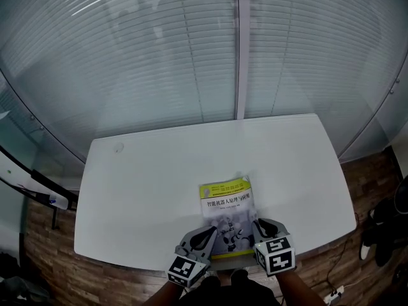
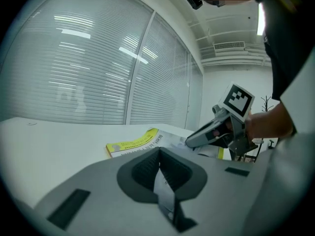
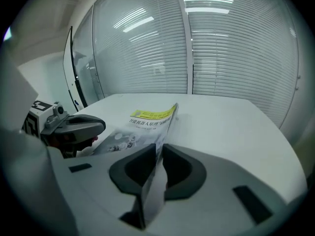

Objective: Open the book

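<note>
A book [image 1: 226,203] with a yellow-and-white cover lies near the front edge of the white table [image 1: 146,190]. My right gripper [image 1: 258,225] is at its near right corner, shut on the cover's edge [image 3: 167,124], which rises off the pages into the jaws of the right gripper [image 3: 160,149]. The left gripper [image 1: 212,233] sits at the near left corner with its jaws together over the book [image 2: 135,142]. Whether anything is pinched between the left gripper's tips [image 2: 158,151] is hidden. Each gripper shows in the other's view: the right one [image 2: 211,129], the left one [image 3: 74,124].
A glass wall with horizontal blinds [image 1: 191,56] runs behind the table. Wooden floor [image 1: 363,177] shows to the right and left. A small mark [image 1: 118,148] sits on the table's far left. Cables and dark items [image 1: 382,234] lie on the floor at the right.
</note>
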